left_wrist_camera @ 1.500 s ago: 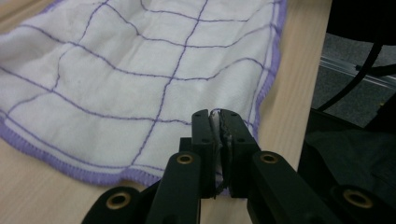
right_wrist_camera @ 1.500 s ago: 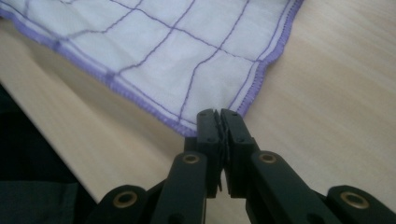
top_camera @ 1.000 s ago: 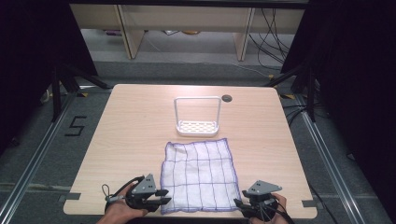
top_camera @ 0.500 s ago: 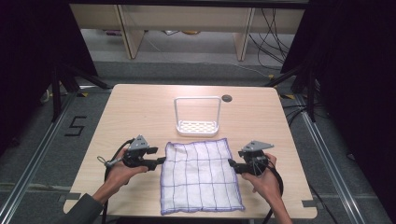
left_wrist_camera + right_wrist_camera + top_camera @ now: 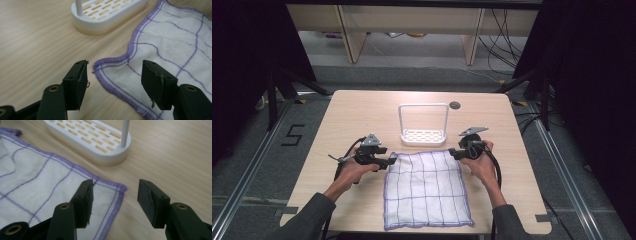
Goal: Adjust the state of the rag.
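A white cloth (image 5: 427, 192) with a purple grid and hem lies flat on the near half of the wooden table. My left gripper (image 5: 393, 160) is at its far left corner. In the left gripper view that corner of the cloth (image 5: 175, 37) lies on the table between the open jaws of the left gripper (image 5: 115, 68), which have just been opening. My right gripper (image 5: 452, 153) is at the far right corner. There the cloth (image 5: 37, 182) has its corner between the jaws of the right gripper (image 5: 115, 185), which have just been closing a little but stand apart, untouched by cloth.
A white rack (image 5: 423, 135) with a slotted base and a hoop handle stands just beyond the cloth, close ahead of both grippers (image 5: 107, 15) (image 5: 92, 142). A round cable hole (image 5: 455, 105) sits near the far edge of the table (image 5: 357, 115). Cables trail from both hands.
Both hands have moved from the table's near edge away along the cloth's sides to its far corners. The cloth has not moved.
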{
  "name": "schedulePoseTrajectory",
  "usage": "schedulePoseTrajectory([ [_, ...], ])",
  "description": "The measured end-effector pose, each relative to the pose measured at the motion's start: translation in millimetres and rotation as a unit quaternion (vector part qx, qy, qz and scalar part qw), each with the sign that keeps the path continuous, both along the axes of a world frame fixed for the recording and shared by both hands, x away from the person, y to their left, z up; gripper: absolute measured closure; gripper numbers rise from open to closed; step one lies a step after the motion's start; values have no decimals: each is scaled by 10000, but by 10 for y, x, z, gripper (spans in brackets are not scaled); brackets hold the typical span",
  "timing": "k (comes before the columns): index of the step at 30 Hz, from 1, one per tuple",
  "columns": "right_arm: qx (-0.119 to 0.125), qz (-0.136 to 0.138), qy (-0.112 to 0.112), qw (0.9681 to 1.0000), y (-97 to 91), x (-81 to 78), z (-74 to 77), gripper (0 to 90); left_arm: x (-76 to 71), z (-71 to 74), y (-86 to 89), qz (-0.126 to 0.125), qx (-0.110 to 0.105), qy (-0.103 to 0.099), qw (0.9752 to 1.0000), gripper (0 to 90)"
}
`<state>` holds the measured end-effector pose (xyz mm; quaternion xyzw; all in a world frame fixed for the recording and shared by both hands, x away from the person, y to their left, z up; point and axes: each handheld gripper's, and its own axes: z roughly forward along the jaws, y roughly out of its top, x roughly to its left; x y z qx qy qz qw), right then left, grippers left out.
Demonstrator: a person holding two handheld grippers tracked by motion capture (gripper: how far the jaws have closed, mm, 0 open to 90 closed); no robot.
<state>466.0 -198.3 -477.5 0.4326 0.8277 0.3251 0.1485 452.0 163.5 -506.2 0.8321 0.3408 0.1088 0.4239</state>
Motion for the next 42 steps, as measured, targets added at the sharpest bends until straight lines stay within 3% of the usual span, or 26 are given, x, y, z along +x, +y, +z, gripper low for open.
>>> schedulePoseTrajectory([
  [2, -78, 21, 23, 10000, 54, 70, -55, 487, 19, -9, -16, 92, -78, -44, 9999, 375],
  [3, -91, 42, 22, 9999, 73, 97, -82, 496, 38, -12, -3, 5, 25, -63, 10000, 381],
  [5, -89, 58, 121, 9999, 103, 137, -119, 499, 51, -49, -37, 51, -26, -55, 10000, 383],
  [6, -176, 104, 98, 9997, 108, 158, -133, 499, 63, -56, -30, -61, 162, -55, 9998, 384],
  [7, -158, 90, 113, 9998, 118, 174, -142, 499, 69, -71, -39, -87, 211, -27, 9997, 388],
  [15, -157, 105, 249, 9995, 162, 253, -233, 513, 97, -79, -136, -244, 385, -120, 9989, 459],
  [20, -133, 143, 244, 9995, 176, 248, -230, 561, 109, -110, -161, -324, 406, -138, 9986, 602],
  [23, -108, 234, 140, 9996, 167, 244, -247, 645, 105, -103, -168, -449, 395, -125, 9981, 695],
  [24, -8, 205, 225, 9995, 169, 233, -243, 699, 104, -108, -169, -458, 391, -135, 9981, 748],
  [26, 27, 226, 244, 9994, 169, 232, -244, 738, 105, -108, -162, -459, 378, -138, 9981, 775],
  [27, 51, 265, 305, 9992, 170, 229, -241, 764, 98, -118, -171, -377, 242, -119, 9989, 797],
  [30, 19, 247, 209, 9995, 151, 208, -224, 868, 92, -117, -165, -373, 215, -170, 9989, 824],
  [31, 139, 214, 316, 9992, 147, 190, -212, 878, 96, -103, -154, -445, 311, -196, 9983, 828],
  [32, 69, 301, 159, 9994, 114, 208, -213, 883, 93, -93, -155, -446, 342, -221, 9982, 830],
  [33, 98, 256, 244, 9993, 105, 195, -193, 885, 91, -84, -156, -451, 323, -233, 9982, 832],
  [36, 108, 234, 151, 9996, 72, 177, -163, 889, 90, -58, -152, -434, 308, -269, 9982, 833],
  [37, 81, 283, -17, 9996, 58, 185, -162, 890, 92, -50, -148, -428, 304, -282, 9982, 833],
  [38, 85, 309, 53, 9995, 48, 173, -126, 889, 93, -41, -145, -420, 295, -294, 9982, 834],
  [40, 200, 253, -8, 9995, 52, 161, -103, 890, 88, -20, -144, -394, 293, -333, 9982, 834],
  [41, 117, 326, -45, 9994, 35, 161, -81, 890, 86, -10, -146, -398, 267, -339, 9983, 834],
  [42, 227, 261, -64, 9994, 44, 152, -70, 890, 88, 11, -142, -431, 324, -356, 9979, 834],
])
